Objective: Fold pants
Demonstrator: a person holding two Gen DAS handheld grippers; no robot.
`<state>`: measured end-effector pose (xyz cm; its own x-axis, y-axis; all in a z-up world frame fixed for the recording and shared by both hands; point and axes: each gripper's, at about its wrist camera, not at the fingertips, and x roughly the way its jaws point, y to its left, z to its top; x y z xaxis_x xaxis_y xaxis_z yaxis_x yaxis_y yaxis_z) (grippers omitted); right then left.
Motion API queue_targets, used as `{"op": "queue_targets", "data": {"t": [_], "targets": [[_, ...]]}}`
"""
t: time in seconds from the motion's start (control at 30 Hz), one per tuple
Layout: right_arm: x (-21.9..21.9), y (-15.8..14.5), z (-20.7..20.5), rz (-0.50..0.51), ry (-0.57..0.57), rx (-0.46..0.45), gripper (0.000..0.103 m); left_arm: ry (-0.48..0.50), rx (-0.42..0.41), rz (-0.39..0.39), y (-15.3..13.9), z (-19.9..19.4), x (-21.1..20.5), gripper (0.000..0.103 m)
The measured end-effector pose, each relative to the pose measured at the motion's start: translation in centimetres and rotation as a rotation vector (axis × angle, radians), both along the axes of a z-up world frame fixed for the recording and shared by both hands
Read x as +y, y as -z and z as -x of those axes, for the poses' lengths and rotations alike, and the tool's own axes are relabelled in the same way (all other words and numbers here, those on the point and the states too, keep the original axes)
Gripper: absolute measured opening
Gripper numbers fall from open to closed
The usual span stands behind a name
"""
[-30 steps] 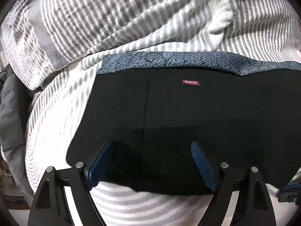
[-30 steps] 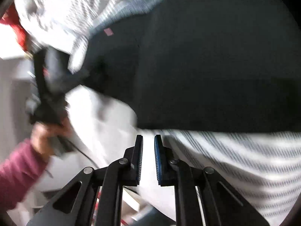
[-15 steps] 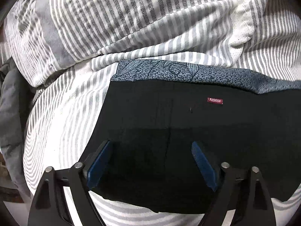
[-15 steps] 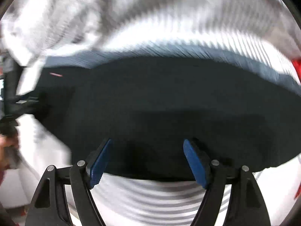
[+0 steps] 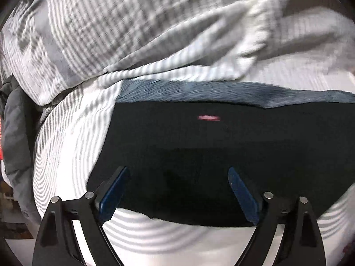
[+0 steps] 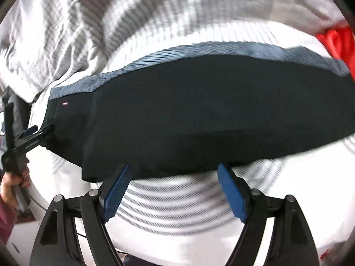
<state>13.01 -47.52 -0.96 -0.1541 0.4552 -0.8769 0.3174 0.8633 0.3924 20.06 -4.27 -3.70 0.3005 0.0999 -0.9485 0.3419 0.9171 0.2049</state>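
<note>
Striped bedding fills nearly all of both fisheye views.

A sheet with grey and white stripes [image 5: 73,155] covers the lower and middle parts of each frame, lying fairly flat. Above it, across the upper half, a rumpled duvet in the same grey-and-white stripe [image 5: 137,35] is bunched into thick folds, blurred in both views. At the left edge of the left wrist view hangs a plain grey quilted fabric [image 5: 16,146]. In the upper right of the right wrist view sits a bright red cloth [image 6: 337,42]. Light is even and soft, without hard shadows.
</note>
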Motion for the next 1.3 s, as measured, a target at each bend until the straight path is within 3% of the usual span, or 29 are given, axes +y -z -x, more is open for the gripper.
{"op": "queue_targets", "data": {"t": [0.47,0.8,0.97,1.1,1.2,1.3], "targets": [[-7.5,0.3,5.5,0.028,0.176,0.106,0.083,0.129,0.068,0.113,-2.1,5.0,-13.2,0.091],[-17.6,2.6,1.6,0.209,0.246,0.035,0.083,0.258,0.047,0.15,-1.8,6.2,-26.5,0.091],[-20.9,5.2,-1.1,0.26,0.214,-0.003,0.083,0.302,0.06,0.112,0.2,7.4,-31.9,0.091],[-22.8,8.6,0.3,0.242,0.22,0.074,0.082,0.321,0.092,0.032,2.8,8.5,-33.1,0.091],[-24.3,7.1,2.2,0.166,0.3,0.005,0.082,0.298,0.11,0.008,3.7,9.1,-33.1,0.091],[-26.0,6.0,4.8,0.127,0.395,0.002,0.083,0.269,0.104,0.013,3.0,9.5,-33.3,0.091]]}}
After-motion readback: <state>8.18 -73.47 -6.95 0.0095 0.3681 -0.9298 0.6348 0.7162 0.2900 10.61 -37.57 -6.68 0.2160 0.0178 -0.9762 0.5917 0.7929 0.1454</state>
